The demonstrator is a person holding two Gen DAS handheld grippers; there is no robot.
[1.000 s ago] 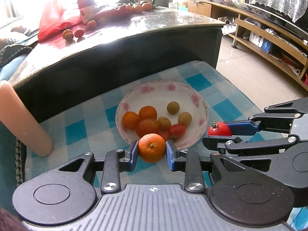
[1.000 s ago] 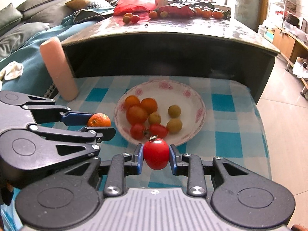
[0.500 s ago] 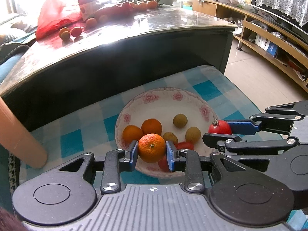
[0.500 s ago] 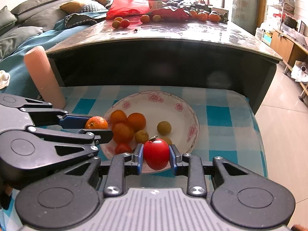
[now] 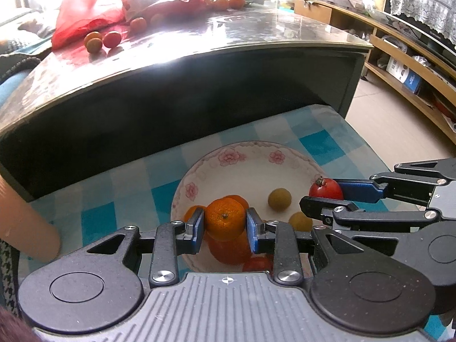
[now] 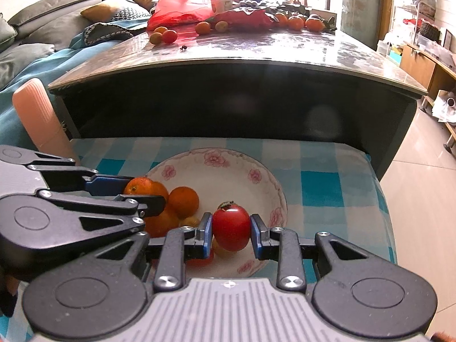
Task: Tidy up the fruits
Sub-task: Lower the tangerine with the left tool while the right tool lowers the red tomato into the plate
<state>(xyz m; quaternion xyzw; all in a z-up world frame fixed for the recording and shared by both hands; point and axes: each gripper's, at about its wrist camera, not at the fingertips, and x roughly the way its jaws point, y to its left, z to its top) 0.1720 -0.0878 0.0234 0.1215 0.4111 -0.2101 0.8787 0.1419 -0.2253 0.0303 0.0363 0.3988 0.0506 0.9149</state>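
Observation:
My left gripper [image 5: 225, 223] is shut on an orange tangerine [image 5: 225, 219] and holds it over the near left part of a white floral bowl [image 5: 245, 156]. My right gripper [image 6: 231, 232] is shut on a red tomato [image 6: 230, 228] and holds it over the bowl's near right part [image 6: 216, 156]. The bowl holds several oranges [image 6: 183, 201], small yellow-green fruits [image 5: 280, 198] and red tomatoes. The right gripper with its tomato [image 5: 325, 189] shows in the left wrist view. The left gripper's tangerine [image 6: 139, 185] shows in the right wrist view.
The bowl sits on a blue-and-white checked cloth [image 6: 322, 188]. Behind it stands a dark table [image 6: 256, 57] with more fruit [image 6: 162, 35], a red bag [image 6: 182, 5] and a carton. A peach-coloured cylinder [image 6: 40, 114] stands at the left. A sofa lies far left, shelves right.
Both grippers have moved forward with their fruit, from the near side of the bowl to above its inside. Both stay shut.

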